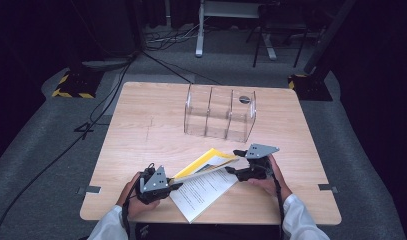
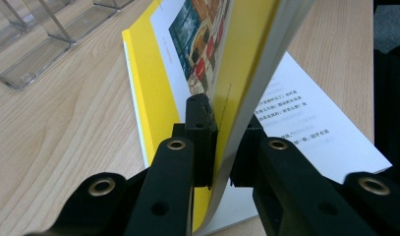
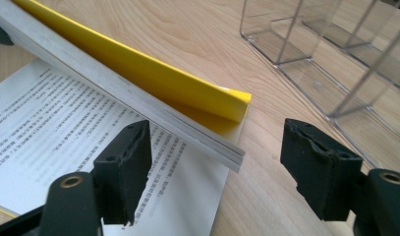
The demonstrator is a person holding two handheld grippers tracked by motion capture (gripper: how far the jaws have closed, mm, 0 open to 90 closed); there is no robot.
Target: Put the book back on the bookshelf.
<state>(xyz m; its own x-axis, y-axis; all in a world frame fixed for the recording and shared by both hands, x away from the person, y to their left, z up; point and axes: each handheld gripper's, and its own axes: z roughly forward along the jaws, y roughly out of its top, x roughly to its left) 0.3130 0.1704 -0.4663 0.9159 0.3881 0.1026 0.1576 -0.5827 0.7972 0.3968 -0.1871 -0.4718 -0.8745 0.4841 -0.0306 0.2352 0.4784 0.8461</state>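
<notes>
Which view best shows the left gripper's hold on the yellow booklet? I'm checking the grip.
The left gripper view: the left gripper pinches the yellow booklet. The high view shows it small; the right gripper view shows the booklet's far corner.

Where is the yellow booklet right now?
In the high view the yellow booklet lies open near the table's front edge, between the left gripper, shut on its pages, and the open right gripper, before the clear organizer.
</notes>
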